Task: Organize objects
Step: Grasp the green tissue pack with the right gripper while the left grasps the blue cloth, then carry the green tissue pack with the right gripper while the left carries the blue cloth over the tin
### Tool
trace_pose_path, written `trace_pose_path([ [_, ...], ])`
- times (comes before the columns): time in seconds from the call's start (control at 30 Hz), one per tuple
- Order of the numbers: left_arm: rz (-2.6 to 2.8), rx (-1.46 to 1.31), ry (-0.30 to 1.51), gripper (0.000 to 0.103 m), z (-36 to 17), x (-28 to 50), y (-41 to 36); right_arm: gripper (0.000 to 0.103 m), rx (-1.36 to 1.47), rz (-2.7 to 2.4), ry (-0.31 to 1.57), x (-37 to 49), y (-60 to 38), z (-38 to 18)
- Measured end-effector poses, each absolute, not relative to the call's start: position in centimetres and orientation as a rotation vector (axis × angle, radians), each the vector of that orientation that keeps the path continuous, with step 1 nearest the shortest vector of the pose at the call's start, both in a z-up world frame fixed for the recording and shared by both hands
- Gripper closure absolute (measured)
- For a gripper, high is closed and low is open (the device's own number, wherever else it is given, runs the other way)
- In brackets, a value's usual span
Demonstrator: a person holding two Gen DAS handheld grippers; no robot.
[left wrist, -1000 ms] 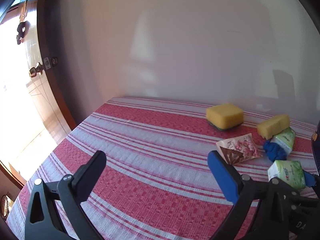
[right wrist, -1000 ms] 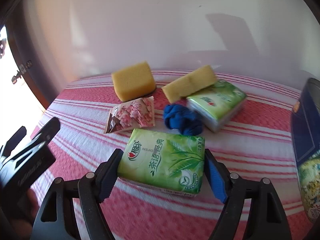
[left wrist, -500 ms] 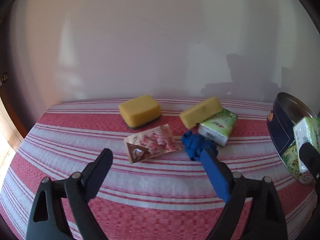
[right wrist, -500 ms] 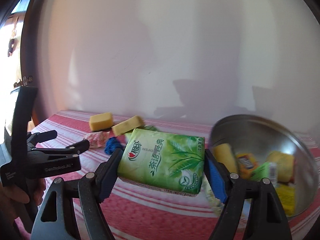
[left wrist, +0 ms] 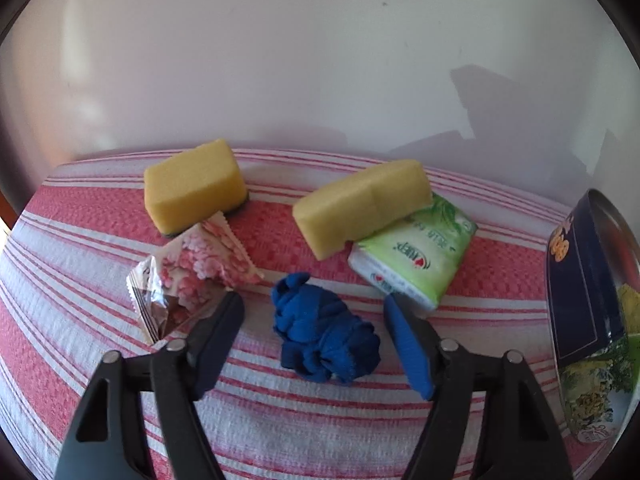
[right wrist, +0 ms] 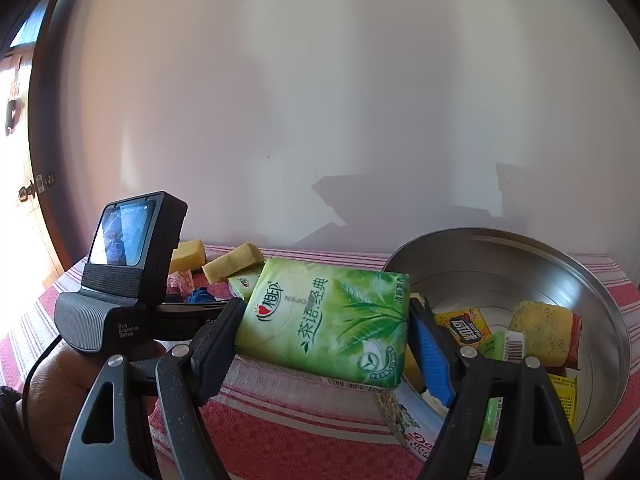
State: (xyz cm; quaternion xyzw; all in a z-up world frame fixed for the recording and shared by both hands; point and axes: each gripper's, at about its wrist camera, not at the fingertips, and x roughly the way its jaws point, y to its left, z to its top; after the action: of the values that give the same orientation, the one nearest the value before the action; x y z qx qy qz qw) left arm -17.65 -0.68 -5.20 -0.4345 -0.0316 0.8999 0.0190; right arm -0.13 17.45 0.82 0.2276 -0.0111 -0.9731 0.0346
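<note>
Both grippers have shifted since a second ago: the left gripper (left wrist: 314, 330) has come in over the table's clutter, its jaws just closing around a crumpled blue cloth (left wrist: 324, 330) that lies between them, the pads not yet pressing it. The right gripper (right wrist: 326, 338) has carried its green tissue pack (right wrist: 326, 322) off the striped cloth (left wrist: 80, 272) and now grips it beside the rim of a round metal tin (right wrist: 560, 264). Chinese characters and the word "OPEN" show on the pack. Inside the tin lie a yellow sponge (right wrist: 542, 330), a yellow packet with Chinese lettering (right wrist: 464, 326) and a barcode label. On the table, beyond the blue cloth, sit a pink flowered sachet (left wrist: 192, 280), two yellow sponges (left wrist: 194, 186) (left wrist: 360, 206) and a second green pack (left wrist: 416, 258), partly under one sponge. A hand (right wrist: 68, 396) holds the left gripper's grey handle, printed "Data Acquisition System".
</note>
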Motion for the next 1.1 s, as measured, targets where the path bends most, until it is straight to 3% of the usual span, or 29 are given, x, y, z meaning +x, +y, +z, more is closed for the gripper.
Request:
trace_pose_path([
  [0.03,2.786,-1.326,-0.143,0.059,-5.1,-17.4,-1.2,0.023,0.699,-2.992,-0.037,-0.1,17.4,0.8],
  [0.3,2.803,-1.162,-0.464,0.060,-4.6,-14.4,-5.7,0.023,0.636,-3.024,-0.077,0.3,17.2,1.3],
  [0.73,2.966,-0.754,-0.256,0.060,-1.2,-7.2,-3.8,0.023,0.526,-3.026,-0.113,0.6,15.8,1.7],
  [1.1,2.985,-0.705,-0.187,0.060,-0.4,-5.6,-1.9,0.023,0.457,-3.038,-0.061,0.8,18.8,1.0],
])
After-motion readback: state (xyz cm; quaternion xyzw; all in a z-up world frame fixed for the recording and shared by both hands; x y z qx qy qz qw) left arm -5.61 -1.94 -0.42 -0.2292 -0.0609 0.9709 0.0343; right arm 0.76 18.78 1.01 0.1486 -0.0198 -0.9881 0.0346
